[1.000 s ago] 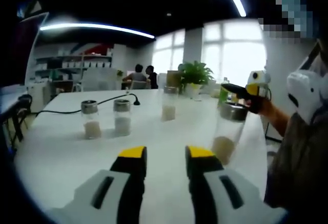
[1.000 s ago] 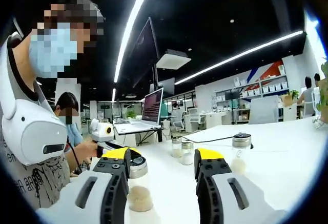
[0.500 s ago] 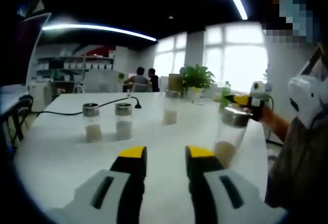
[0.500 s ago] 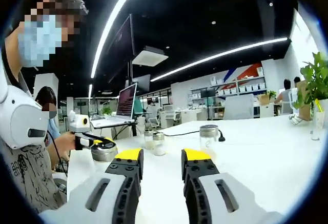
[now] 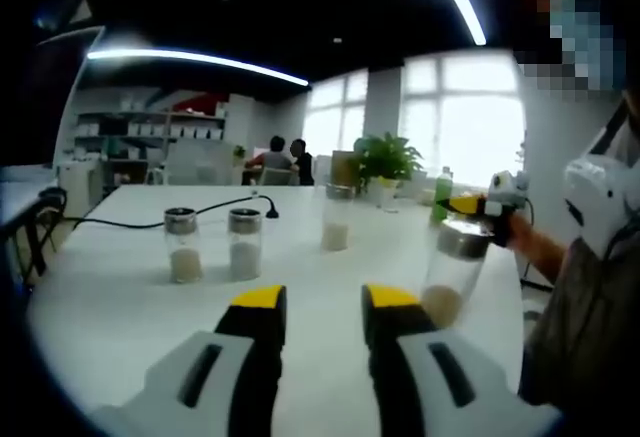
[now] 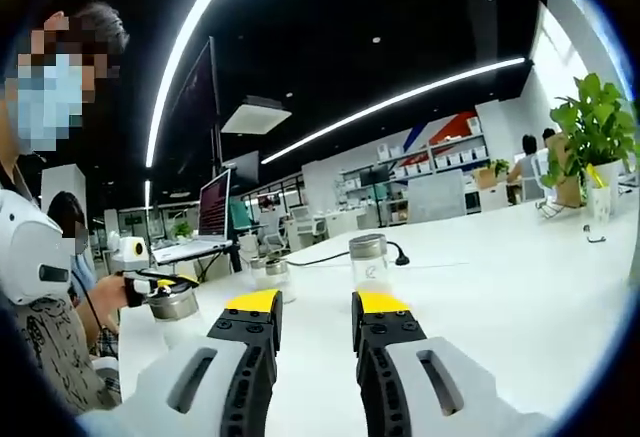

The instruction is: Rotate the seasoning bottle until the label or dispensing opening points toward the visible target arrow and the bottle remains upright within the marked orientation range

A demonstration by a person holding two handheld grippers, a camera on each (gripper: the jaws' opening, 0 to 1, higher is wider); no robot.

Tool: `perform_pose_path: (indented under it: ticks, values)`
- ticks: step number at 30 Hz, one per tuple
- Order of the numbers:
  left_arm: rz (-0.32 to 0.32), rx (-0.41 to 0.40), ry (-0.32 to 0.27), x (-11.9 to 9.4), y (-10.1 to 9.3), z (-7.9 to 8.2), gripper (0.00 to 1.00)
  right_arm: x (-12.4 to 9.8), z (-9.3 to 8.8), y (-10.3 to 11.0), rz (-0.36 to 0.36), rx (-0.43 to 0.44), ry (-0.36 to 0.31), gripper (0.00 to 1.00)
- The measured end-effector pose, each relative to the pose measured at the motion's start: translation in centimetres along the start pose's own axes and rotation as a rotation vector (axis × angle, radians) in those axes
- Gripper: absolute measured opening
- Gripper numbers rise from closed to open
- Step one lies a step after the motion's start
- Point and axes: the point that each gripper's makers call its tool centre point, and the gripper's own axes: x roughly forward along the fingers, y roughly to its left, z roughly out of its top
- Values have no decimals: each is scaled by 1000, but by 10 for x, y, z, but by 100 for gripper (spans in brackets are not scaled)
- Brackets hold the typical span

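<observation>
yellow-tipped left gripper (image 5: 322,302) and right gripper (image 6: 313,307) both hover spread and empty; seasoning bottle (image 5: 452,275) stands right of centre on the white table (image 5: 120,307). still approaching: next, close onto a bottle.

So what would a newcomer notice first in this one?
Probably the yellow-tipped left gripper and right gripper, each hanging empty over the white table. Next, the metal-capped seasoning bottles: a pair to the left, and one near the table edge beside a person's hand.
</observation>
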Motion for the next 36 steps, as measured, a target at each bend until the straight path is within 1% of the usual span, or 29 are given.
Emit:
perform_pose_path:
  ticks: [4,6,10,11,13,15,18,21,25,29,32,36]
  values:
    - [4,6,6,-2,1,-2,31,8,2,1,4,6,11,27]
    - [7,1,6,-4,2,-4,31,13,2,1,1,-12,27,27]
    - [16,-10,8,-5,5,-8,31,22,-2,-8,-39,-37,58,27]
    - [16,-12,5,-6,4,-8,31,25,-4,-13,-50,-33,63,27]
    - [13,-15,-4,-8,3,-7,31,29,-6,-19,-61,1,62,27]
    - [20,-19,-5,-10,6,-9,31,33,-7,-24,-73,15,68,27]
    - [34,-28,-5,-14,10,-11,31,40,-9,-29,-92,4,79,27]
    - [39,-34,-9,-16,12,-12,31,48,-9,-33,-101,-5,83,28]
    - [42,-37,-14,-18,15,-12,31,60,-10,-35,-105,3,88,28]
    - [44,-43,-19,-20,18,-14,31,72,-6,-39,-121,-2,79,31]
    - [47,-47,-18,-22,19,-15,31,82,-5,-43,-129,14,71,32]
    - [56,-40,-16,-28,22,-16,31,93,-4,-44,-143,-3,73,32]
